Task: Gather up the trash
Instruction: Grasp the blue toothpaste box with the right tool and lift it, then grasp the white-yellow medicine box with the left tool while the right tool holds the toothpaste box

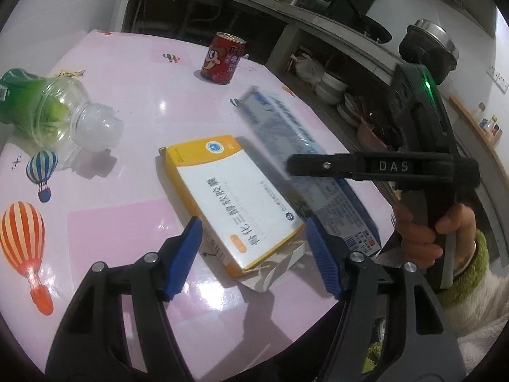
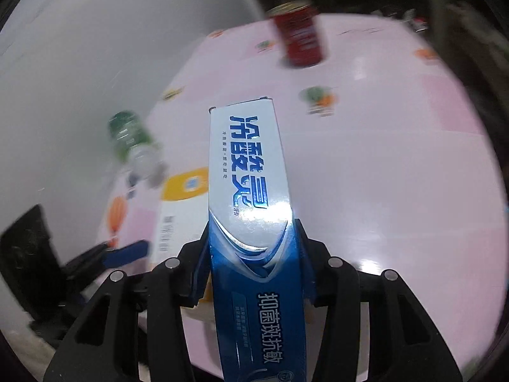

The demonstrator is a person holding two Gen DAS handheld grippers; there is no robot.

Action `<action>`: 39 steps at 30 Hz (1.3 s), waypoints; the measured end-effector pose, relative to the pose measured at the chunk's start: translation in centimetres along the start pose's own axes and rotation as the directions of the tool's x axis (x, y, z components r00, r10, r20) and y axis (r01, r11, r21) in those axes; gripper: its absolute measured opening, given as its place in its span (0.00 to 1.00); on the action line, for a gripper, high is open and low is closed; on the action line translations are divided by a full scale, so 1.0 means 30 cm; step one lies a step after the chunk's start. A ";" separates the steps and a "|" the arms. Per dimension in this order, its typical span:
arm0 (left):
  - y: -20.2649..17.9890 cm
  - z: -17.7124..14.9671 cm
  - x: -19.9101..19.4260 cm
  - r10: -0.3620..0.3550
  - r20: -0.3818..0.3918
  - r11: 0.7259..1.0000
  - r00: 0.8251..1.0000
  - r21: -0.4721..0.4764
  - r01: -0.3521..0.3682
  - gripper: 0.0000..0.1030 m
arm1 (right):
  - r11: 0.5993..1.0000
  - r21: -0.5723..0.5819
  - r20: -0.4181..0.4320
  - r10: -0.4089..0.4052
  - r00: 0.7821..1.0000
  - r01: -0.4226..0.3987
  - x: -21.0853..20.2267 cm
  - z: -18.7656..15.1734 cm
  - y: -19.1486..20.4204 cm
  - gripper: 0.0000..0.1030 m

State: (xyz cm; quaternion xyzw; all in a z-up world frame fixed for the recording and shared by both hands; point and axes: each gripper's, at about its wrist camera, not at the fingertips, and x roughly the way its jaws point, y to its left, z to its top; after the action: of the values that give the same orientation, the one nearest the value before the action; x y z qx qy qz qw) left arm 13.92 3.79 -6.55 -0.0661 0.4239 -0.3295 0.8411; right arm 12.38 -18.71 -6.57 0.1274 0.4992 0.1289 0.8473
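A yellow and white medicine box (image 1: 235, 197) lies flat on the pink tablecloth (image 1: 111, 216). Its near end sits between the blue pads of my left gripper (image 1: 253, 226), which is open and not pressing on it. My right gripper (image 2: 253, 229) is shut on a long blue and white toothpaste box (image 2: 248, 165) and holds it above the table. From the left wrist that gripper (image 1: 292, 165) shows side-on, with the toothpaste box (image 1: 286, 133) blurred just right of the medicine box. A hand (image 1: 423, 232) with a green cuff grips its handle.
A red drink can (image 1: 222, 59) stands at the far side of the table. A clear plastic bottle with a green label (image 1: 47, 108) lies on its side at the left. Beyond the table's right edge are shelves with stacked bowls (image 1: 331, 86) and a pot (image 1: 429, 44).
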 end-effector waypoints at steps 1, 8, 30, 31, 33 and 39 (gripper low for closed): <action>-0.003 0.007 0.003 0.011 -0.005 1.000 1.000 0.003 -0.011 0.65 | 0.999 0.003 0.021 -0.049 0.999 0.049 -0.017 -0.006 -0.011 0.45; -0.020 0.089 0.061 0.128 -0.034 0.991 0.991 -0.035 -0.129 0.82 | 0.965 0.100 0.087 -0.252 0.964 0.243 -0.065 -0.049 -0.116 0.46; -0.107 0.076 0.200 0.342 -0.130 0.939 0.931 0.091 -0.333 0.80 | 0.962 0.183 0.129 -0.229 0.965 0.204 -0.049 -0.139 -0.203 0.60; -0.108 0.075 0.199 0.344 -0.131 0.938 0.930 0.097 -0.333 0.80 | 0.962 0.181 0.130 -0.228 0.965 0.203 -0.049 -0.140 -0.203 0.60; -0.109 0.071 0.192 0.347 -0.135 0.937 0.928 0.105 -0.334 0.80 | 0.963 0.172 0.132 -0.230 0.964 0.206 -0.049 -0.141 -0.200 0.60; -0.136 0.043 0.172 0.332 -0.156 0.939 0.930 0.151 -0.310 0.79 | 0.965 0.143 0.122 -0.236 0.964 0.218 -0.049 -0.149 -0.186 0.59</action>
State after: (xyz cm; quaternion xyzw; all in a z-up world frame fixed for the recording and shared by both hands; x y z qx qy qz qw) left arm 15.07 -2.74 -7.60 0.0865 0.4815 -0.2176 0.8446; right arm 8.27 -24.04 -9.39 0.1321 0.4580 -0.0107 0.8790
